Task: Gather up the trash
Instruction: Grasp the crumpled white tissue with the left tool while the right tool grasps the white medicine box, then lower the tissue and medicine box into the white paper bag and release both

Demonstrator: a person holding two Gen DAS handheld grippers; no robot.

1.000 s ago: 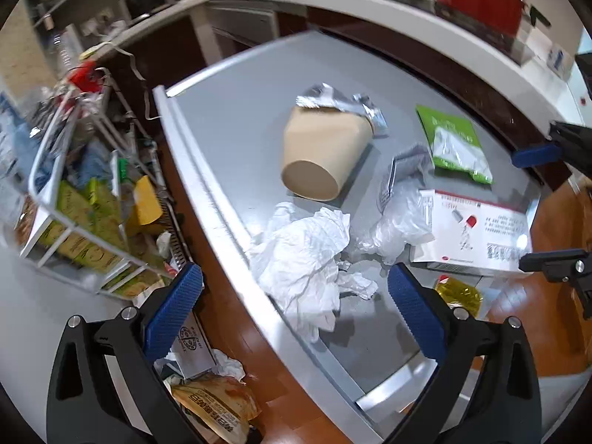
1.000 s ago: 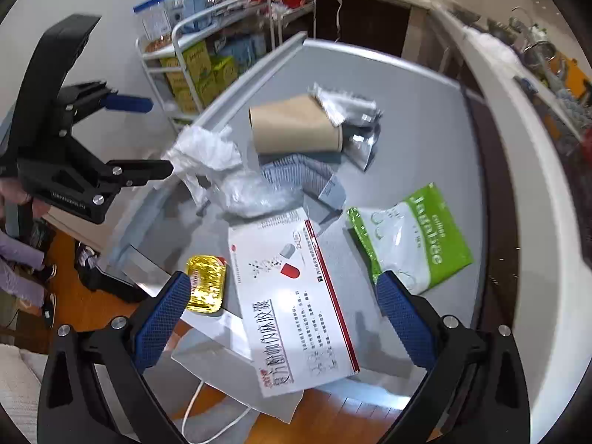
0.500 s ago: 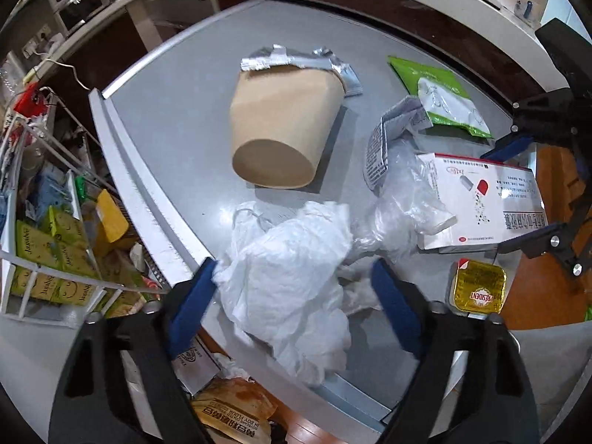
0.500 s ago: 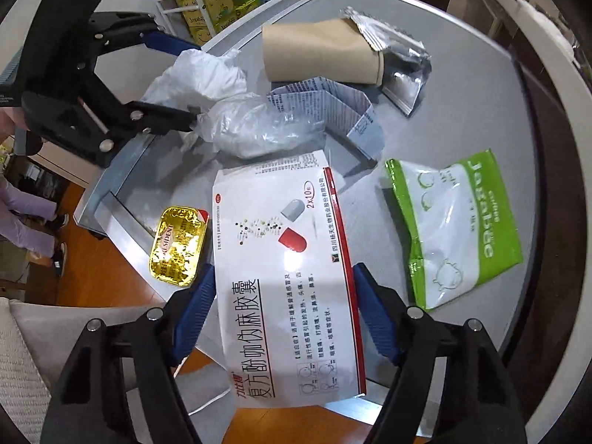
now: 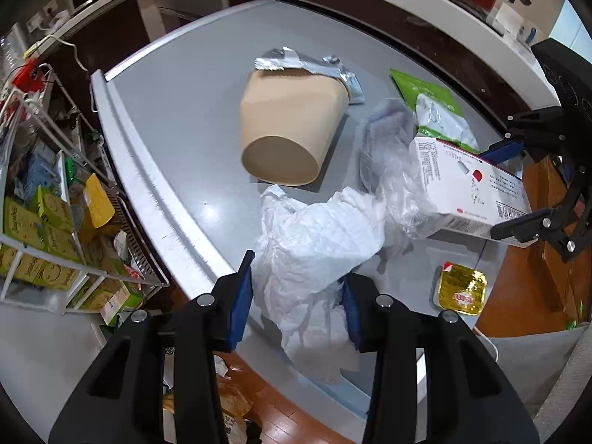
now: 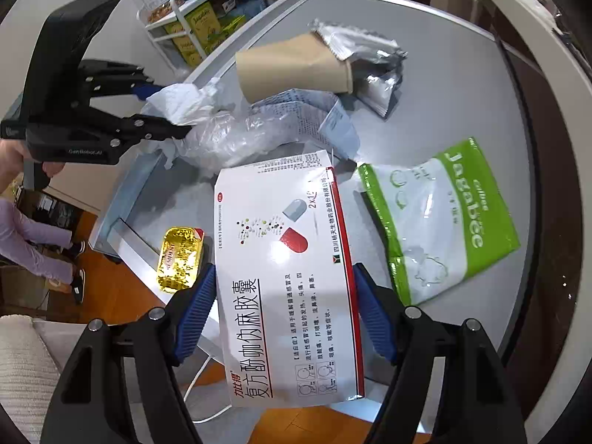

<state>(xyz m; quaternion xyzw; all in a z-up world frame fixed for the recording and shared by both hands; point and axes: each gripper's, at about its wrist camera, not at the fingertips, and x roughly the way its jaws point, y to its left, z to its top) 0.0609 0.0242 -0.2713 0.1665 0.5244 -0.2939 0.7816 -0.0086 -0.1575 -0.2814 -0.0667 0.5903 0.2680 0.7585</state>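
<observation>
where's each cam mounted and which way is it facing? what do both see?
Left wrist: on the left gripper, looking steeply down at the grey table; its jaws closing on the crumpled white paper.
Right wrist: on the right gripper, looking steeply down; pads on the medicine box; a hand shows at left.
Shared: paper cup, box, gold packet, green bag, each other's gripper.

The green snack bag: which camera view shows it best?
The right wrist view: the green snack bag lies fully visible with readable lettering. In the left wrist view the bag is small and partly hidden behind the medicine box.
</observation>
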